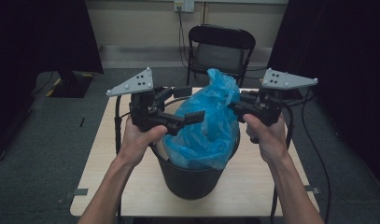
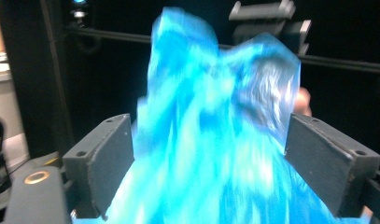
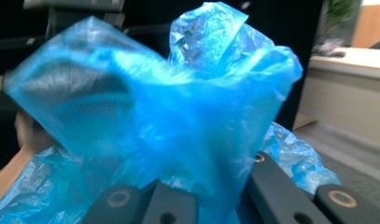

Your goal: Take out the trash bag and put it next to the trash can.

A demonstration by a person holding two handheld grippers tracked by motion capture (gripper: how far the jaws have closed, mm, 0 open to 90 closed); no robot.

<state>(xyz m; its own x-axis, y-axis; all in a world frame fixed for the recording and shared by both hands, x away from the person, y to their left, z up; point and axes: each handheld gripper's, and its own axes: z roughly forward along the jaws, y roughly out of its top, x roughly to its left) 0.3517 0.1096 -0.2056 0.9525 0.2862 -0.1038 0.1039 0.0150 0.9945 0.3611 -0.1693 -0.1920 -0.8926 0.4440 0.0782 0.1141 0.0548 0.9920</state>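
Dim room light leaves the high view murky, with black curtains swallowing both sides and only the far wall and pale table (image 1: pixel 108 140) catching brightness. The translucent blue bag (image 1: pixel 211 126) glows softly from within. In the left gripper view the bag (image 2: pixel 211 140) smears with motion blur; the right gripper view blurs it (image 3: pixel 155 116) too, its backdrop out of focus.

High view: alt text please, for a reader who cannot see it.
A blue bag bulges up out of a black bucket on a small table. The person's right tool is shut on the bag's side, while the left tool stands open against its other side. A folding chair stands behind the table.
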